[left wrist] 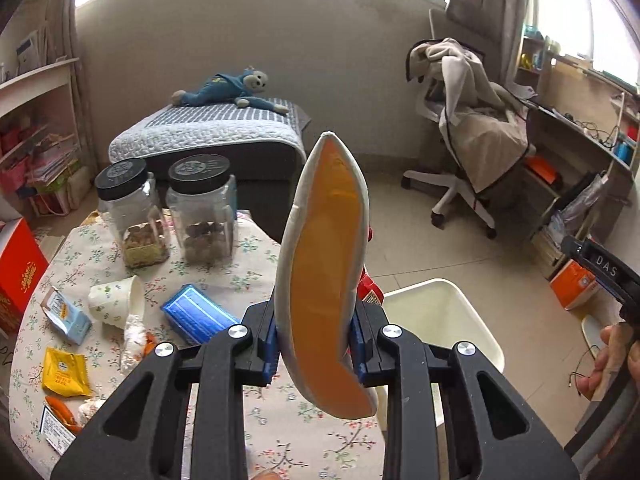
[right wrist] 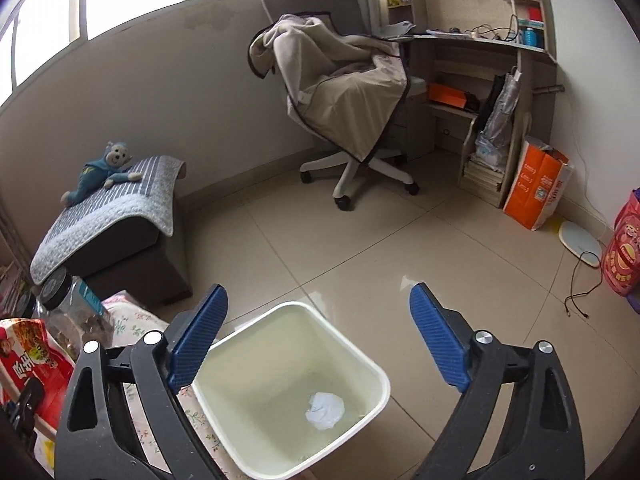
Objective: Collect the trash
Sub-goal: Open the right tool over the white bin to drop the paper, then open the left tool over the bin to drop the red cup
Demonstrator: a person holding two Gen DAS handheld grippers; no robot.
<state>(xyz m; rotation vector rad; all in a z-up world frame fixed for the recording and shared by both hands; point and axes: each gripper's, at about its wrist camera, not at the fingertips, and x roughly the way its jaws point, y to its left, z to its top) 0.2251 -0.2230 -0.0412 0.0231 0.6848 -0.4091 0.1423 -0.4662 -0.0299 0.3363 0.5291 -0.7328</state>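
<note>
My left gripper (left wrist: 314, 344) is shut on a long orange peel piece with a white rim (left wrist: 324, 264), held upright above the table's right edge. A cream trash bin (left wrist: 436, 312) stands on the floor just right of the table; in the right wrist view the bin (right wrist: 372, 372) holds one crumpled white paper ball (right wrist: 325, 410). My right gripper (right wrist: 320, 344) is open and empty above the bin. On the floral table (left wrist: 256, 248) lie a paper cup (left wrist: 116, 300), a blue pack (left wrist: 198, 314), a yellow sachet (left wrist: 64, 372), a light-blue carton (left wrist: 66, 314) and a crumpled tissue (left wrist: 134, 340).
Two black-lidded jars (left wrist: 204, 208) stand at the table's back. A red box (left wrist: 18, 276) is at the left edge, a red snack bag (right wrist: 32, 364) near the bin. A padded stool with a plush monkey (left wrist: 224, 88), a draped office chair (right wrist: 348, 104) and a desk (right wrist: 480, 60) stand beyond.
</note>
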